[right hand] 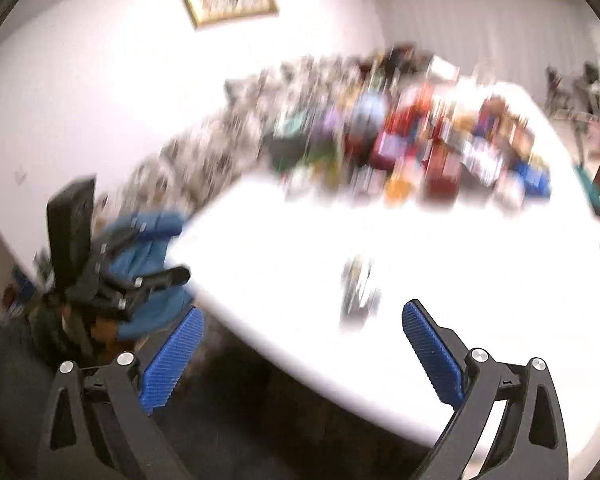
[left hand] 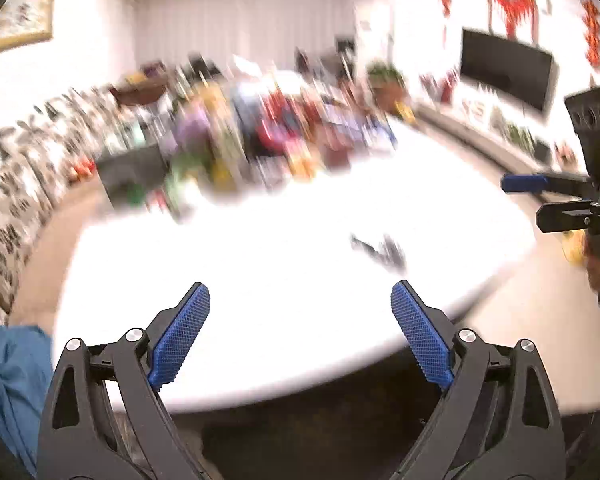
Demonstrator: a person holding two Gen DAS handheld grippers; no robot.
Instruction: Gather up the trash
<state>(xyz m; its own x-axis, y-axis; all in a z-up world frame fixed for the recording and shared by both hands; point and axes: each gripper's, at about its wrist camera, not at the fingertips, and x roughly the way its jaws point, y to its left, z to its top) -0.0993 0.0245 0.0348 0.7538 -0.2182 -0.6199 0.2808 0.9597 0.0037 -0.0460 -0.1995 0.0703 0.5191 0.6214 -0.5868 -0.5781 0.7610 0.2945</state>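
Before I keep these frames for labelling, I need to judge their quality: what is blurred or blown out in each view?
Left wrist view: heavy motion blur smears the clutter pile; the white table is overexposed; the left claw stays sharp. Right wrist view: the same smear and glare; the small dark scrap is too blurred to identify, and the right claw is crisp.

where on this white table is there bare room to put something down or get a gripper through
The near half of the white table is mostly bare, from its front edge up to the clutter; only one small dark piece of trash lies there, with free surface all around it. The far half is packed with a blurred pile of colourful packages. Both the left gripper and right gripper are open.
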